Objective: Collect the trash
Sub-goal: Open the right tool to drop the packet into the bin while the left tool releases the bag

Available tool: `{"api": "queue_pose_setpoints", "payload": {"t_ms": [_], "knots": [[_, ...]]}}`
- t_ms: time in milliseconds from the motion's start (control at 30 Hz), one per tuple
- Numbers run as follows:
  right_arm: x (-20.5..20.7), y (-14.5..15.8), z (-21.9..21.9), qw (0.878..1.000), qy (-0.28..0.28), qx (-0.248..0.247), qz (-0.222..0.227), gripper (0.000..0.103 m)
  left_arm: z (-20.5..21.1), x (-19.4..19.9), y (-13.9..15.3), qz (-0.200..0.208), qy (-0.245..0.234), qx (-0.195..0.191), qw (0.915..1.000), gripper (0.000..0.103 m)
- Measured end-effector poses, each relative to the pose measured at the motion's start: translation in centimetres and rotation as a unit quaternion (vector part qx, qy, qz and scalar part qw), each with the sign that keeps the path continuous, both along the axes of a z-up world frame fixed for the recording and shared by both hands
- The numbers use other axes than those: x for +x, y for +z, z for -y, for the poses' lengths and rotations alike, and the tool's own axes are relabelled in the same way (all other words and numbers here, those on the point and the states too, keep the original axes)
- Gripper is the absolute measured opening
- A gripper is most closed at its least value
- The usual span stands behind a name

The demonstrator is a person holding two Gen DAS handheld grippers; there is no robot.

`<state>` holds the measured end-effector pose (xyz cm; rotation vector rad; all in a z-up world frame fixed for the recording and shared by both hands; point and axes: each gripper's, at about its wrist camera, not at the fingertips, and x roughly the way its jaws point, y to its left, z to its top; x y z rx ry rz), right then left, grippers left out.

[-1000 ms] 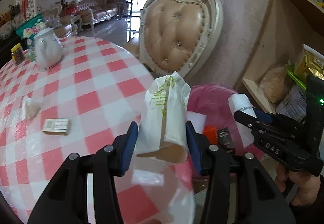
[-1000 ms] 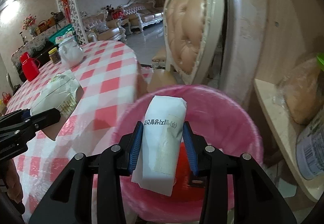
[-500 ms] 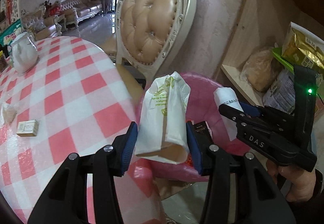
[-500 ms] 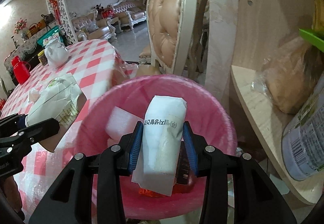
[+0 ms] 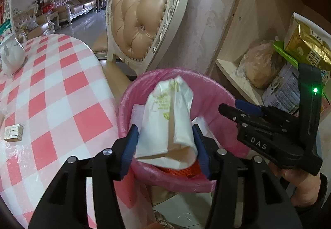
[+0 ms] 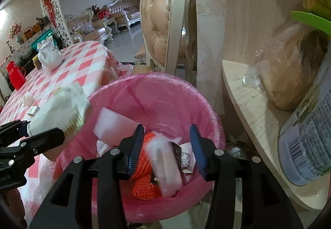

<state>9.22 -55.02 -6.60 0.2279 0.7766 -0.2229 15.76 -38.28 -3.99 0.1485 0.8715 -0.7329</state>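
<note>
Both grippers hang over a pink-lined trash bin (image 5: 225, 92). My left gripper (image 5: 165, 148) has a white paper bag (image 5: 165, 121) with green print between its blue pads. Its jaws are opening, but both pads still touch the bag's sides, and the bag's top is blurred. My right gripper (image 6: 166, 142) is opening with nothing between its pads. A white packet (image 6: 165, 164), blurred, lies below it inside the bin (image 6: 157, 78). The left wrist view shows the right gripper (image 5: 229, 106) empty to the right of the bag. The right wrist view has the left gripper (image 6: 41, 128) and bag (image 6: 60, 111) at the left.
The bin holds an orange net (image 6: 142, 177) and a white foam block (image 6: 115, 125). Left of it is a table with a red-checked cloth (image 5: 62, 94), a small box (image 5: 13, 136) and a white teapot (image 5: 11, 59). A padded chair (image 5: 140, 22) stands behind. Shelves (image 6: 248, 94) with bagged bread (image 5: 258, 65) lie right.
Both grippers moved from the table's edge to over the bin. The right gripper opened and let the white packet fall into the bin. The left jaws widened slightly around the bag.
</note>
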Motion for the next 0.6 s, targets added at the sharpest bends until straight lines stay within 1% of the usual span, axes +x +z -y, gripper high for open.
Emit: {"api": "queue_pose_setpoints", "payload": {"t_ms": [100,167,500,600], "knots": [[0.0,0.0,0.1,1.000,0.000,0.000,-0.001,0.046,-0.1,0.1,-0.1,-0.003,0.002,-0.001,1.0000,0.053],[-0.2,0.0,0.2,1.000,-0.001,0.001,0.001,0.052,-0.2,0.2,-0.1,-0.003,0.002,-0.002,1.0000,0.053],[0.1,0.6,-0.5,1.000,0.004,-0.003,0.005,0.054,-1.8,0.7,0.4,-0.003,0.018,-0.008,0.9998,0.054],[0.1,0.9,-1.0,1.000,0.007,-0.005,0.006,0.057,-2.5,0.8,0.5,-0.002,0.023,-0.010,0.9997,0.054]]}}
